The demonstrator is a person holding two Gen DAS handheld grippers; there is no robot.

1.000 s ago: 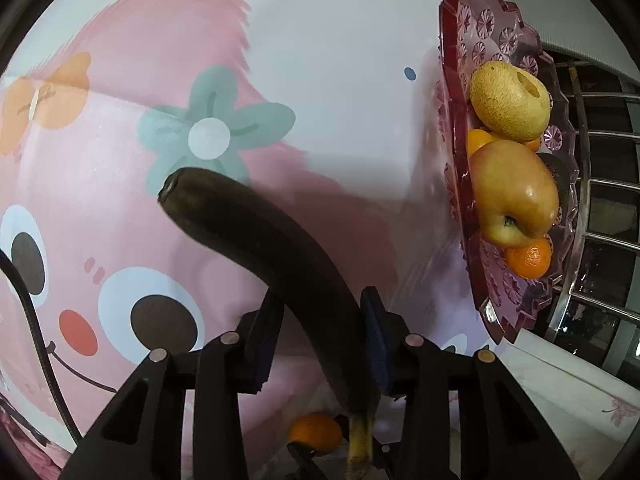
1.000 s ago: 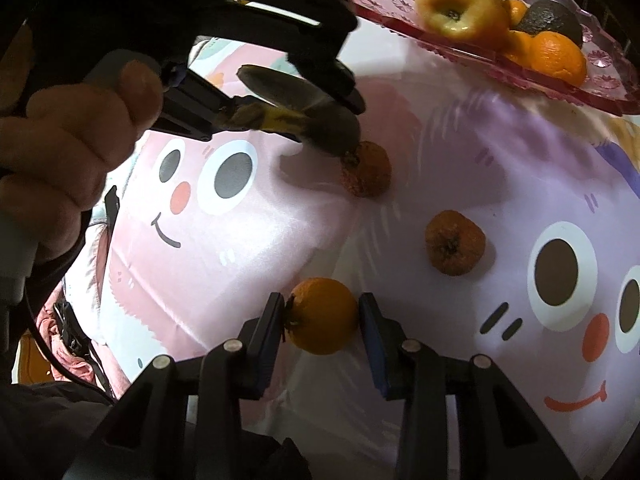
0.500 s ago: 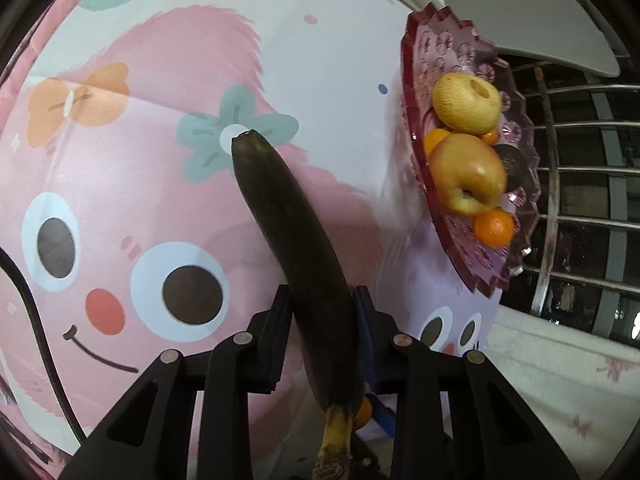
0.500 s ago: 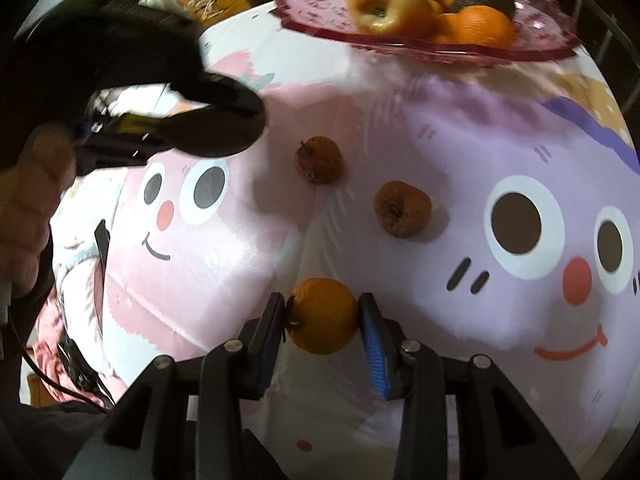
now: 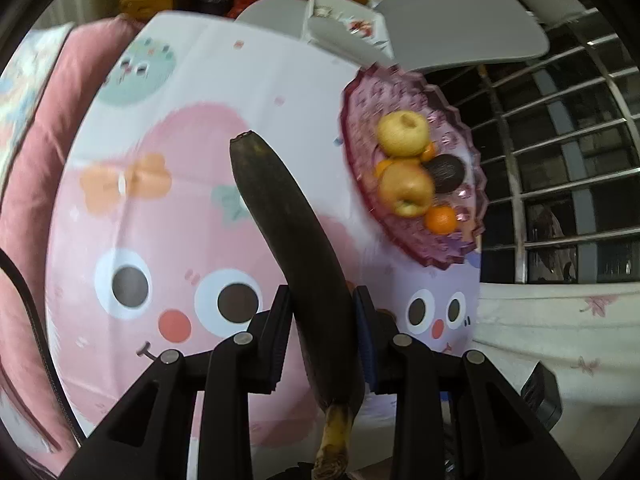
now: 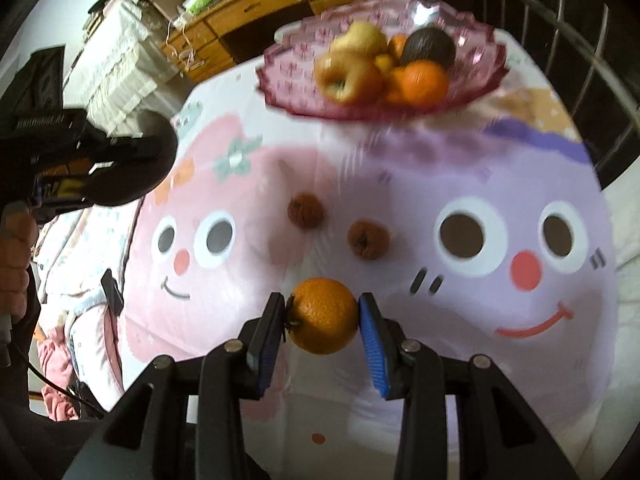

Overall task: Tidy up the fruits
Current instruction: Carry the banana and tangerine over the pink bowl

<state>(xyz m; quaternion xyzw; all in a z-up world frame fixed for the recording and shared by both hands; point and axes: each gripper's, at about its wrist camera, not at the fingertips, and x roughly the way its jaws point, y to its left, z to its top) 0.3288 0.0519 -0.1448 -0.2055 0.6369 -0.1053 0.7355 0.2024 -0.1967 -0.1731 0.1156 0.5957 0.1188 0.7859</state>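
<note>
My left gripper [image 5: 320,320] is shut on a blackened banana [image 5: 292,248] and holds it high above the table, tip pointing away. My right gripper [image 6: 322,316] is shut on an orange [image 6: 323,315], also lifted. The pink glass fruit bowl [image 5: 460,248] holds apples, oranges and a dark avocado; it sits at the right in the left wrist view and at the top in the right wrist view [image 6: 280,92]. Two shrivelled brown fruits [image 6: 306,210] [image 6: 367,239] lie on the cartoon tablecloth [image 6: 460,184] between my right gripper and the bowl.
The left gripper with the banana shows at the left edge of the right wrist view [image 6: 100,160]. A metal railing [image 5: 560,152] stands beyond the bowl. A grey chair [image 5: 460,16] and a wooden cabinet [image 6: 256,8] stand behind the table.
Both grippers rose and pulled back from the table with their fruit. The banana swung from leaning left to pointing straight ahead. The bowl looks smaller and farther in both views.
</note>
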